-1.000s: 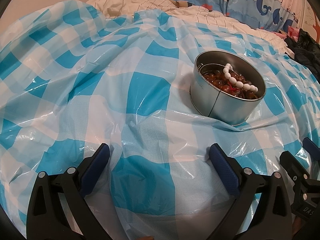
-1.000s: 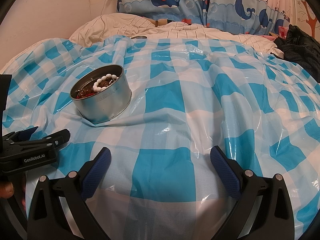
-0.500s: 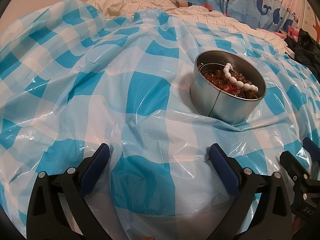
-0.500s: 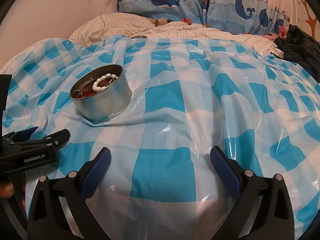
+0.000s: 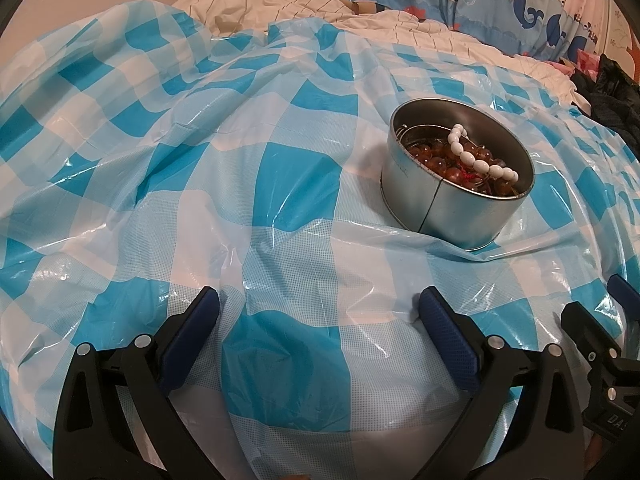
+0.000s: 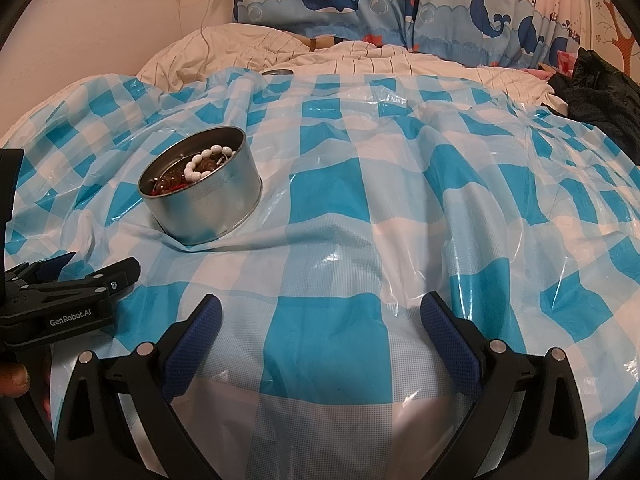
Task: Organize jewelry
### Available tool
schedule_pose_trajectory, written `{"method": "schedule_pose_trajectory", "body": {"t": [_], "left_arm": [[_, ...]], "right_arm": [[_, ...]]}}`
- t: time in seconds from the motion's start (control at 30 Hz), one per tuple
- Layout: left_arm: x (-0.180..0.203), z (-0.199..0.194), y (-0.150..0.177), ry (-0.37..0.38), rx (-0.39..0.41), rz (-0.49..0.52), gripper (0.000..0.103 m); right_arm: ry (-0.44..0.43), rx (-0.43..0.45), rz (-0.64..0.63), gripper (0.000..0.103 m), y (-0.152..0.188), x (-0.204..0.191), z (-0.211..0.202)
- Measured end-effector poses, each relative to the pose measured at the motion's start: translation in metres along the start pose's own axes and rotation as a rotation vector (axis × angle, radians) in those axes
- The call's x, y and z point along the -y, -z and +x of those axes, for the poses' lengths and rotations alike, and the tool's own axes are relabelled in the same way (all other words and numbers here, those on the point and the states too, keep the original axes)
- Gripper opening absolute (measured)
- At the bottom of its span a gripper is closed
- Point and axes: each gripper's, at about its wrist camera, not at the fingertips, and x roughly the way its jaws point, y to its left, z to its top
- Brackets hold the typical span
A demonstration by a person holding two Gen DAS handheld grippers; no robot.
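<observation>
Left gripper (image 5: 318, 312): jaws apart, empty | Right gripper (image 6: 320, 320): jaws apart, empty | Target: round silver metal tin (image 5: 448, 208) holding white bead bracelet (image 5: 480, 160) and amber beads, on blue-white checked plastic sheet (image 5: 200, 184) | Bearing: tin ahead-right of left gripper, ahead-left of right; neither clearly nearer.

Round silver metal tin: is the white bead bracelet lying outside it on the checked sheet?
No: the white bead bracelet lies inside the round silver metal tin, draped over amber-brown beads.
</observation>
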Motion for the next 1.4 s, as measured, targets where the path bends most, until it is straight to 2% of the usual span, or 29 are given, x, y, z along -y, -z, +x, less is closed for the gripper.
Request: {"method": "schedule_pose_trajectory", "body": {"t": [0.93, 1.23, 1.4], "left_arm": [[-0.0010, 0.0006, 0.0002, 0.004, -0.001, -0.005, 0.096], [-0.0004, -0.0032, 0.0021, 0.055, 0.023, -0.014, 0.095], [0.0042, -0.0014, 0.0025, 0.036, 0.009, -0.004, 0.095]], "right_arm": [[-0.002, 0.000, 0.000, 0.095, -0.0009, 0.0004, 0.0002], [0.000, -0.001, -0.001, 0.095, -0.0009, 0.0003, 0.0002], [0.000, -0.001, -0.001, 0.095, -0.0011, 0.0003, 0.0004]]}}
